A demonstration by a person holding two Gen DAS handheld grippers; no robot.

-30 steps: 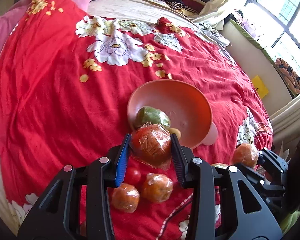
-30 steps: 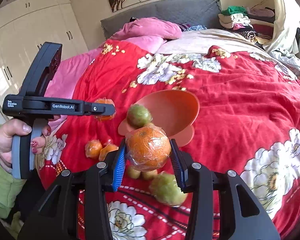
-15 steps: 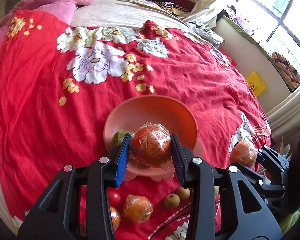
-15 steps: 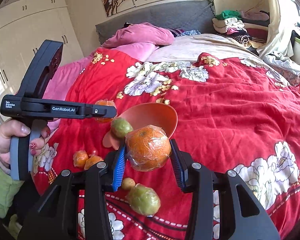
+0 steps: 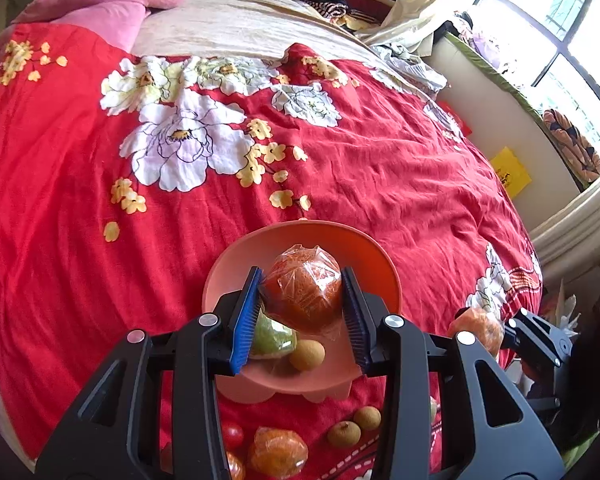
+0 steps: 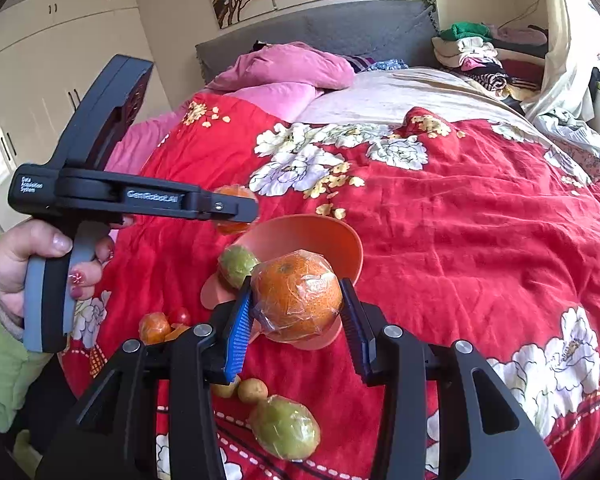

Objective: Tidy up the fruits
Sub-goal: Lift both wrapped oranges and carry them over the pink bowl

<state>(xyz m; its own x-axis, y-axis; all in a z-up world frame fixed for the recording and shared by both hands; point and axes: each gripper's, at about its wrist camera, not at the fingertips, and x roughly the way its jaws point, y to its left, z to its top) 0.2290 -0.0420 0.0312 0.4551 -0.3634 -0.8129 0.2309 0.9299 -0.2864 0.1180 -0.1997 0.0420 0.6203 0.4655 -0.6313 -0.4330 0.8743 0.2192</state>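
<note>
My left gripper (image 5: 302, 314) is shut on a plastic-wrapped orange (image 5: 304, 286) and holds it over the orange bowl (image 5: 300, 236) on the red bed cover. The bowl holds a wrapped green fruit (image 5: 270, 338) and a small brown fruit (image 5: 307, 355). My right gripper (image 6: 296, 332) is shut on another wrapped orange (image 6: 296, 294), in front of the tilted bowl (image 6: 312, 236). The left gripper (image 6: 236, 208) with its orange shows above the bowl's left rim in the right wrist view. The right gripper's orange (image 5: 478, 326) shows at the right in the left wrist view.
Loose on the cover: a wrapped orange (image 5: 278, 454), a cherry tomato (image 5: 232, 436), two small brown fruits (image 5: 344, 434), a wrapped green fruit (image 6: 286, 428), an orange (image 6: 154, 326). Pink pillows (image 6: 288, 72) and folded clothes (image 6: 480, 56) lie at the bed's head.
My left gripper has moved forward with its orange, from short of the bowl to over it. The right gripper has held its orange and shifted slightly.
</note>
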